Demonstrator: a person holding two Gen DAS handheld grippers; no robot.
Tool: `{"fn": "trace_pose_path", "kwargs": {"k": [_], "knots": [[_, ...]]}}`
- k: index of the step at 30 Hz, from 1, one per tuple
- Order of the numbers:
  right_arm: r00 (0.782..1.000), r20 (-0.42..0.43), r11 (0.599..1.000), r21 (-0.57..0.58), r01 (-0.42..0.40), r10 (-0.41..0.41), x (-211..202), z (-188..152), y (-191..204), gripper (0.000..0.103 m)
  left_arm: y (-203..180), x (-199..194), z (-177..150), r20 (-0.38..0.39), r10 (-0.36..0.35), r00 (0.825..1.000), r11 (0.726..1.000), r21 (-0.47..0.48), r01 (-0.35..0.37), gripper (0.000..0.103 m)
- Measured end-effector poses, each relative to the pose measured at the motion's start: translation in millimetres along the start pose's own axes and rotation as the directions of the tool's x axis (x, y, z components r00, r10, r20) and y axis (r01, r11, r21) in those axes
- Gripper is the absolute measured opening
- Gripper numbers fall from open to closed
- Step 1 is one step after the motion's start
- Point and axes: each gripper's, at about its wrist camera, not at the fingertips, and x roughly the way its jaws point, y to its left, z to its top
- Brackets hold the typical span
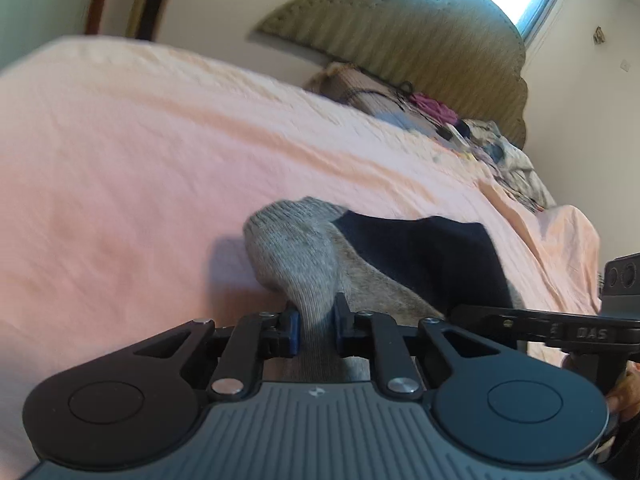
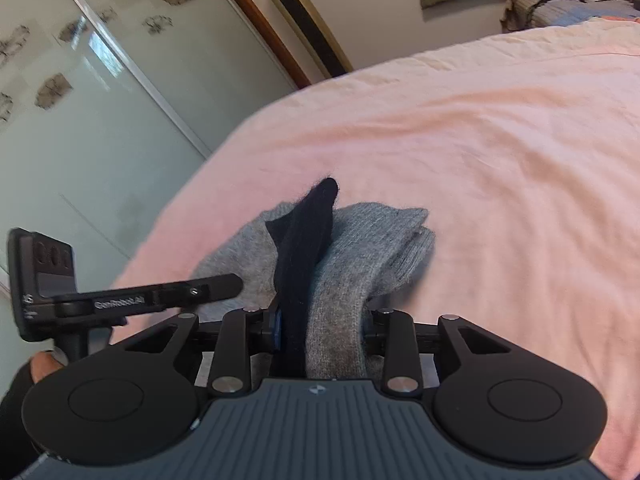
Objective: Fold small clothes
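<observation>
A grey sock (image 1: 296, 256) with a dark navy part (image 1: 420, 256) lies bunched on the pink bedsheet (image 1: 140, 160). My left gripper (image 1: 316, 320) is shut on a grey fold of it, the cloth pinched between the blue pads. In the right wrist view the same grey sock (image 2: 360, 248) rises in a thick bundle with its navy part (image 2: 308, 248) standing up, and my right gripper (image 2: 324, 320) is shut on that bundle. The right gripper's body shows at the right edge of the left view, and the left gripper's body at the left of the right view.
A pile of mixed clothes (image 1: 500, 148) lies at the head of the bed by a padded headboard (image 1: 400, 40). A mirrored wardrobe door (image 2: 80, 100) stands left of the bed. A person's fingers (image 2: 44, 364) hold the left handle.
</observation>
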Motion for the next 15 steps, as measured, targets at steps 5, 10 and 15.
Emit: {"fn": "trace_pose_path", "kwargs": {"k": [5, 10, 15], "knots": [[1.000, -0.004, 0.997, 0.077, -0.025, 0.025, 31.9, 21.9, -0.9, 0.036, 33.1, 3.9, 27.5, 0.070, 0.175, 0.982, 0.984, -0.012, -0.175, 0.004], [0.998, -0.031, 0.986, 0.162, 0.050, -0.046, 39.7, 8.9, -27.5, 0.067, 59.2, -11.9, -0.3, -0.008, -0.003, 1.000, 0.983, -0.182, 0.001, 0.010], [0.999, -0.037, 0.991, 0.131, 0.019, -0.015, -19.5, -22.9, -26.0, 0.090, 42.7, -48.7, -62.3, 0.047, -0.156, 0.987, 0.946, -0.280, 0.163, 0.089]]}}
